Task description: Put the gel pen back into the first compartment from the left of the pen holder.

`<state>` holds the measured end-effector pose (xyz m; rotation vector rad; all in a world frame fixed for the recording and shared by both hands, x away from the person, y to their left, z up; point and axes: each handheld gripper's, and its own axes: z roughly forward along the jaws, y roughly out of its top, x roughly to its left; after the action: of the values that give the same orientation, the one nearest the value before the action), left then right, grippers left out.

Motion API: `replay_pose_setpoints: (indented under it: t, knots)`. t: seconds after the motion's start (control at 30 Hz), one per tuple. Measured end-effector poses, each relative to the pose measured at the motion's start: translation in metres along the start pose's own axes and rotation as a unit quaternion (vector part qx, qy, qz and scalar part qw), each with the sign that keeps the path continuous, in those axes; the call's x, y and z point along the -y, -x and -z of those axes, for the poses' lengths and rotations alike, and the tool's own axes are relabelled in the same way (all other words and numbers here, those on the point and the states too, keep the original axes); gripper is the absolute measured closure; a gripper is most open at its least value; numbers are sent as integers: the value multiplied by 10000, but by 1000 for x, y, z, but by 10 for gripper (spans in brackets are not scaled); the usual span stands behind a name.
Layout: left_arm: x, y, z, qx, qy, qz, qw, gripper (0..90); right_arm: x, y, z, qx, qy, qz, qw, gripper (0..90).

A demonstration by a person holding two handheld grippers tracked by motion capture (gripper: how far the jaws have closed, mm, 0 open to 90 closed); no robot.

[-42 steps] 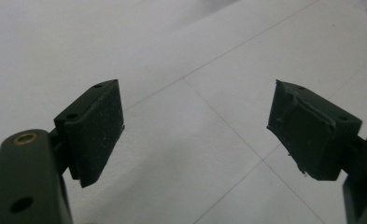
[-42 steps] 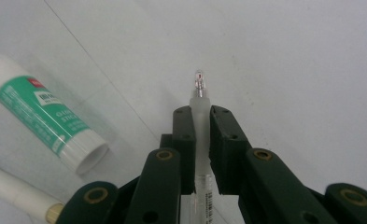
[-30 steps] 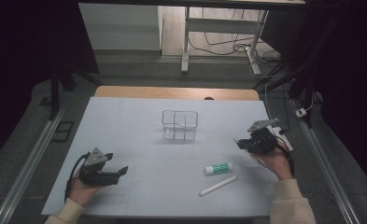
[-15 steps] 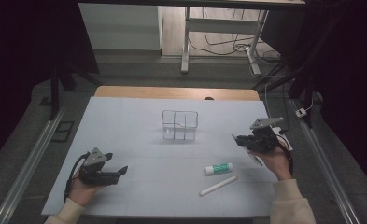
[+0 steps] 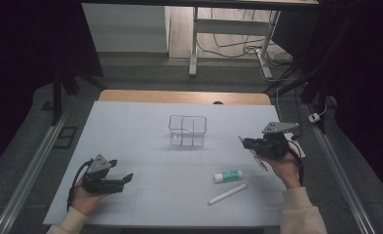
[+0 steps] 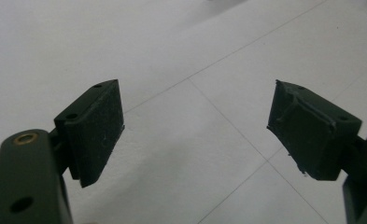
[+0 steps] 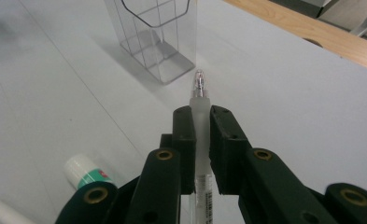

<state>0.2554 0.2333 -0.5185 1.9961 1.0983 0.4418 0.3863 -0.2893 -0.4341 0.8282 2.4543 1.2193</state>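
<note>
My right gripper [image 7: 200, 122] is shut on a clear pen [image 7: 199, 112], whose capped tip sticks out past the jaws toward a clear plastic organizer [image 7: 157, 37]. In the high view that gripper [image 5: 243, 143] is held above the table's right side, with the pen [image 5: 257, 159] slanting down from it and the organizer [image 5: 187, 129] standing left of it near the middle. My left gripper [image 5: 127, 178] rests at the near left, open with nothing between its pads [image 6: 99, 128]. A white tube with a green label [image 5: 228, 176] and a white stick [image 5: 227, 194] lie near the front.
A white mat [image 5: 130, 131] covers the table, with a wooden edge [image 5: 179, 96] at the back. A desk frame and cables [image 5: 247, 46] stand on the floor beyond. Metal rails [image 5: 28, 170] run along both sides.
My right gripper has shifted slightly with the pen held in it. The left gripper has stayed where it was.
</note>
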Motion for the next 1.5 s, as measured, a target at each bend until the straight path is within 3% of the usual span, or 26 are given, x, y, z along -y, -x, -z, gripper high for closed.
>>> replay_pose_setpoints:
  t: [0.2,0.33,1.5]
  knots:
    - [0,0,0,0,4,-1,10000,181,-5,-7,-2,-13,265,14,9996,803]
    - [0,0,0,0,-3,-2,10000,181,-6,-11,-4,-34,531,-108,9985,803]
    - [0,1,1,13,18,-1,10000,181,-26,-33,-28,167,1282,-103,9916,802]
